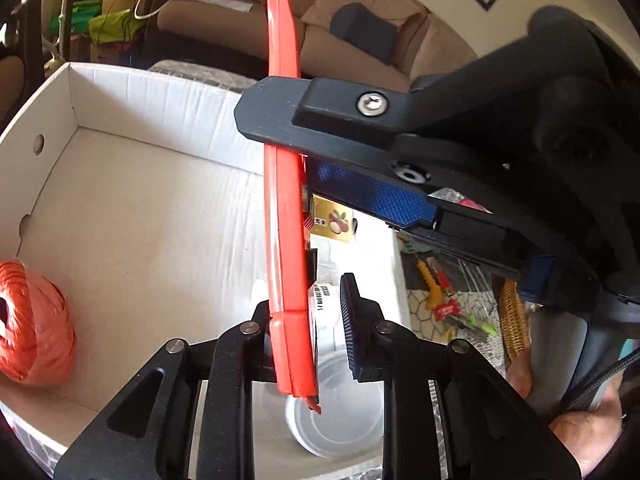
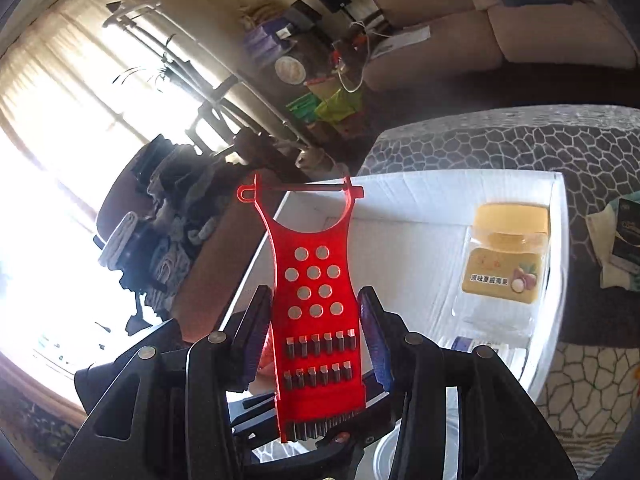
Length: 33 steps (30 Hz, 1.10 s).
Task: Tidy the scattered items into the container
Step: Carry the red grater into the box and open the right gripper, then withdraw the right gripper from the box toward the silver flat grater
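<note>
Red grater [image 2: 316, 312]: flat plastic slab with round holes at mid-face, two rows of metal teeth lower down and a peeler bar across the far end. It is held in the air over the white cardboard box [image 1: 120, 92], not yet set down.

Right gripper [image 2: 314, 296]: clamped on the grater, one blue pad on each long side edge at the waist. The far end stands well out past the fingertips.

Left gripper [image 1: 306, 296]: jaws drawn in to their narrowest. The grater's near end sits edge-on in the slot between them. A sliver of background shows between the slab and the finger on that claw's right, so I cannot tell whether it truly pinches.

Handling, as a judgement: light, stiff, thin and slick, so it is likely to pivot in a narrow pinch. Hold it by the plain side edges and keep the pads off the teeth and the peeler bar. It should tolerate a low drop.

Below and left of the left claw is an orange twine ball [image 1: 34, 320], on the box floor. Ahead and right of the right claw is a yellow-lidded jar [image 2: 508, 256], also in the box. The patterned cloth [image 2: 520, 140] lies beyond the box.
</note>
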### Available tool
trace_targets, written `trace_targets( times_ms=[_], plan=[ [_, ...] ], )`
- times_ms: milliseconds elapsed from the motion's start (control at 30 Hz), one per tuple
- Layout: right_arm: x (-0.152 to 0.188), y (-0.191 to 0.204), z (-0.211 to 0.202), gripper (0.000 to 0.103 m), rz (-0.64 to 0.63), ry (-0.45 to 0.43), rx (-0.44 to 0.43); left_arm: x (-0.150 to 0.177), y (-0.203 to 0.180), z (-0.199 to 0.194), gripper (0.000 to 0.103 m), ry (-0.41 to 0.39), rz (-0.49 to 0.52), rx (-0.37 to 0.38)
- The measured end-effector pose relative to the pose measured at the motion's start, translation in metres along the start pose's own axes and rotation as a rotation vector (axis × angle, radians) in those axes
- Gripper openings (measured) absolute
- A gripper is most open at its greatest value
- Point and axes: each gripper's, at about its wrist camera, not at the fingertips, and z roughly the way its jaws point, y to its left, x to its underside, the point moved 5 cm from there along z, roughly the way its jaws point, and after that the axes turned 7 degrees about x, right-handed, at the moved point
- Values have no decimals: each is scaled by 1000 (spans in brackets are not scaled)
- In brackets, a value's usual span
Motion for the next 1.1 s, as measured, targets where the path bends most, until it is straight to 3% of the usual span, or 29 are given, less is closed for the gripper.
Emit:
trace_targets(
  times_ms=[100,200,300,400,533,667,900,967,1100],
  plan=[
    [-14,-24,33,46,74,52,45,-12,24,24,26,139,18,-77],
    [-24,-51,65,46,148,101,101,-18,55,40,39,243,9,-148],
    [-28,-66,90,46,153,137,182,-20,82,35,43,260,-10,-225],
    [-30,-73,109,46,120,178,289,-20,98,24,56,232,-36,-237],
    [-29,-74,121,48,64,202,402,-18,107,21,59,220,-42,-244],
    [-26,-67,106,53,46,165,368,-24,109,32,70,215,-23,-240],
    [-30,-51,48,78,17,85,273,-22,96,69,78,307,44,-298],
    [-29,-48,22,82,-8,50,256,-21,96,81,78,349,2,-260],
    [-16,-53,-37,84,-32,-28,240,-27,99,95,80,348,-187,-67]
  ],
)
